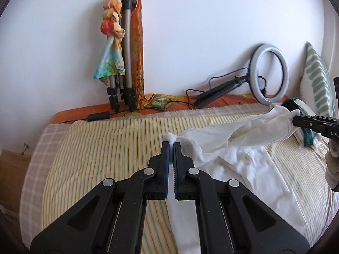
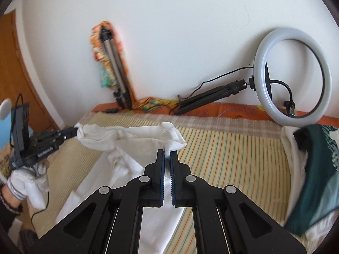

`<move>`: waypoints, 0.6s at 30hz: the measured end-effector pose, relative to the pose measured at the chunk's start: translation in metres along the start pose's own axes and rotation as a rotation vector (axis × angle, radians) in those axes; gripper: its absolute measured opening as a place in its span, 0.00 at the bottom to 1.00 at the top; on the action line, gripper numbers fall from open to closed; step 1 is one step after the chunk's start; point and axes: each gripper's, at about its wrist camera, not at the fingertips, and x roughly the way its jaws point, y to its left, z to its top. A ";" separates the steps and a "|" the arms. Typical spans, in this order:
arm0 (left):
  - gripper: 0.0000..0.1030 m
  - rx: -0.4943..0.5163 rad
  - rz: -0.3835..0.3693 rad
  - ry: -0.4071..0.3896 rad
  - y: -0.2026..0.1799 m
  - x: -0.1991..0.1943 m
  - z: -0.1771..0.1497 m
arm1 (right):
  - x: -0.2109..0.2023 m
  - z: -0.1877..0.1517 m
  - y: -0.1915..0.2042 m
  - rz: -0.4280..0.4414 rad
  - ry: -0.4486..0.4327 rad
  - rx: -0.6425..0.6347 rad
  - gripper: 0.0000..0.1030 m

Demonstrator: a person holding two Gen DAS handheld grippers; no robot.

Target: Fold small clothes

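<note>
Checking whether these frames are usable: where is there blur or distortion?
Left wrist view: sharp centre, right gripper smeared at the edge, bed bowed by fisheye. Right wrist view: tripod and green cloth motion-blurred; ring light crisp.

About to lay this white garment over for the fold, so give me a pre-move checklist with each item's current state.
1. Left gripper shut on white garment corner: ok.
2. Right gripper shut on the other corner: ok.
3. Edge between the grips taut: not ok, it sags.
4. Lower part resting on striped sheet: ok.
5. Green cloth apart from the garment: ok.
6. Garment free of wrinkles: not ok.
</note>
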 end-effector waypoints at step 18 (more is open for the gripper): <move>0.01 0.024 -0.001 0.054 -0.027 -0.083 -0.124 | -0.062 -0.136 0.053 -0.051 0.090 -0.190 0.03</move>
